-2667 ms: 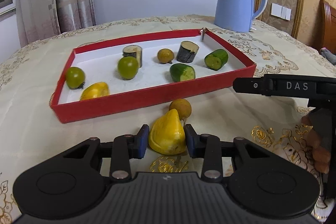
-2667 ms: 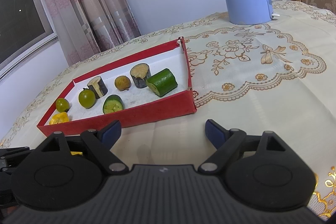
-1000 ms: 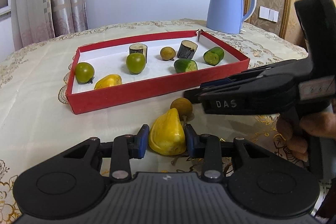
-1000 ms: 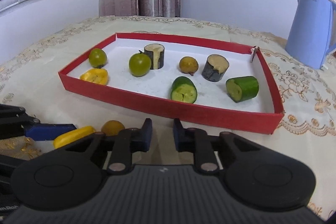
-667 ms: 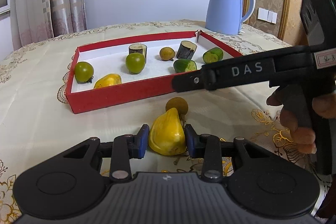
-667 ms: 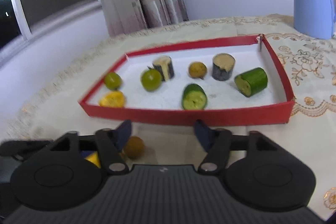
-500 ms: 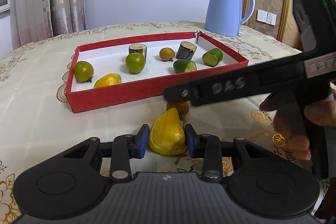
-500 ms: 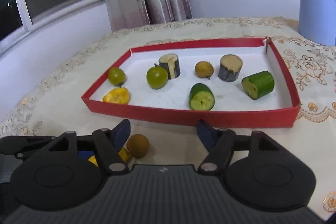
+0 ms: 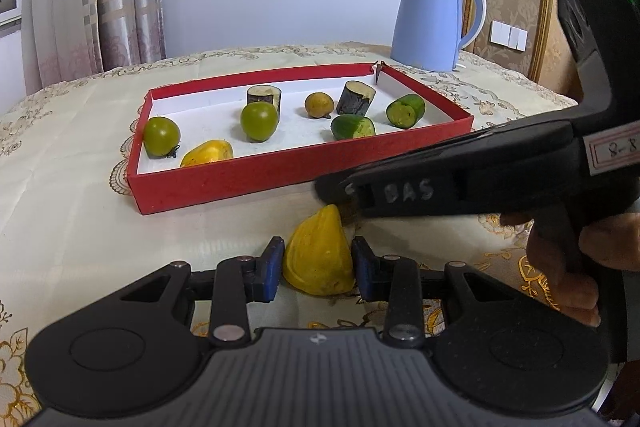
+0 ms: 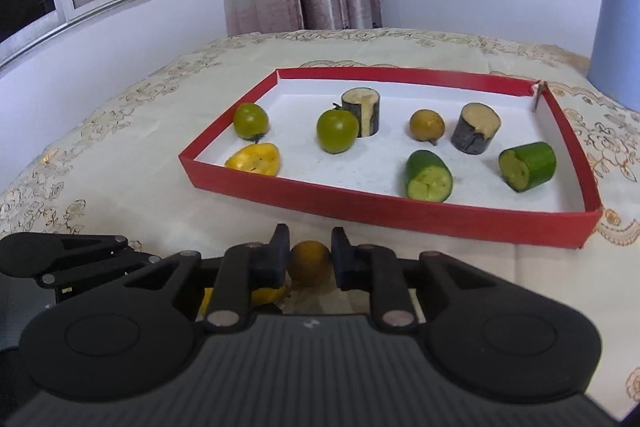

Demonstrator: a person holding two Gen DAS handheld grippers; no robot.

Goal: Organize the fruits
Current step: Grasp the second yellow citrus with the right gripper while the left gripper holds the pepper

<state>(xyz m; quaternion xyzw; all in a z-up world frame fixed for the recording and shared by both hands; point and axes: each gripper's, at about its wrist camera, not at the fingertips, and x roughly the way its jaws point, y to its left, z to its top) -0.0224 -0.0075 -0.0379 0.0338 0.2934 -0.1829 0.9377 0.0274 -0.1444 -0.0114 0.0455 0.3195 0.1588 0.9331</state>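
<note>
My left gripper (image 9: 318, 265) is shut on a yellow wedge-shaped fruit (image 9: 320, 247) resting on the tablecloth in front of the red tray (image 9: 260, 179). My right gripper (image 10: 310, 255) reaches in from the right in the left wrist view. Its jaws are closing on a small round orange-brown fruit (image 10: 309, 265), with the pads touching both of its sides. That fruit is hidden behind the right gripper's fingers (image 9: 348, 191) in the left wrist view. The tray (image 10: 400, 213) holds two green tomatoes, a yellow piece, two eggplant chunks, a brown round fruit and two cucumber pieces.
A blue kettle (image 9: 430, 21) stands behind the tray's far right corner. A hand (image 9: 580, 255) grips the right gripper's handle at the right. A curtain and a window lie beyond the table's far edge. The cloth is embroidered along its border.
The right gripper swung in from the right, opened wide, came down beside the yellow fruit and closed around the small round fruit. The left gripper kept still with its yellow fruit.
</note>
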